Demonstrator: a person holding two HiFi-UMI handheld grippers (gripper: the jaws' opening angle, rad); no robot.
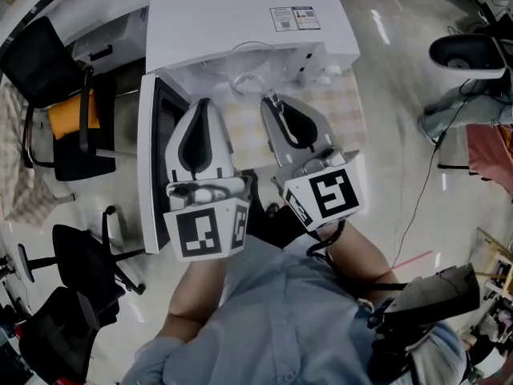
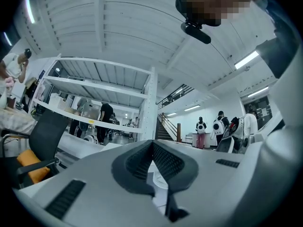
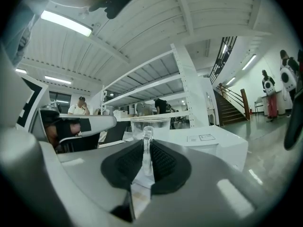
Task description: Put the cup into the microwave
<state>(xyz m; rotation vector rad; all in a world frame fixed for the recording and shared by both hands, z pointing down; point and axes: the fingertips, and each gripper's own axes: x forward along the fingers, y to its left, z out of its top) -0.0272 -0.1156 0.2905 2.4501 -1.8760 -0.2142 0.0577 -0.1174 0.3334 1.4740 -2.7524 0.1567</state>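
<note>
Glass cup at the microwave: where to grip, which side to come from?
The handle, from the person's side: it sticks out of the cup toward them, upright and thin, while the body is wide, smooth glass. The right gripper holds it so.

From the head camera I see a pale checked tablecloth [image 1: 341, 107] straight ahead, with a glossy grey floor [image 1: 401, 46] around it. To the left stands a black office chair [image 1: 40, 54] with an orange cushion [image 1: 72, 112] on its seat. More black swivel chairs [image 1: 84, 259] crowd the lower left corner. A thin black cable [image 1: 422, 191] trails across the floor on the right.

In the left gripper view I make out a tall white metal shelving rack [image 2: 102, 86] with a dark staircase [image 2: 166, 129] beyond it. Two people wearing white backpacks [image 2: 201, 126] stand near the far wall. A long ceiling strip light [image 3: 66, 23] glows in the right gripper view.
</note>
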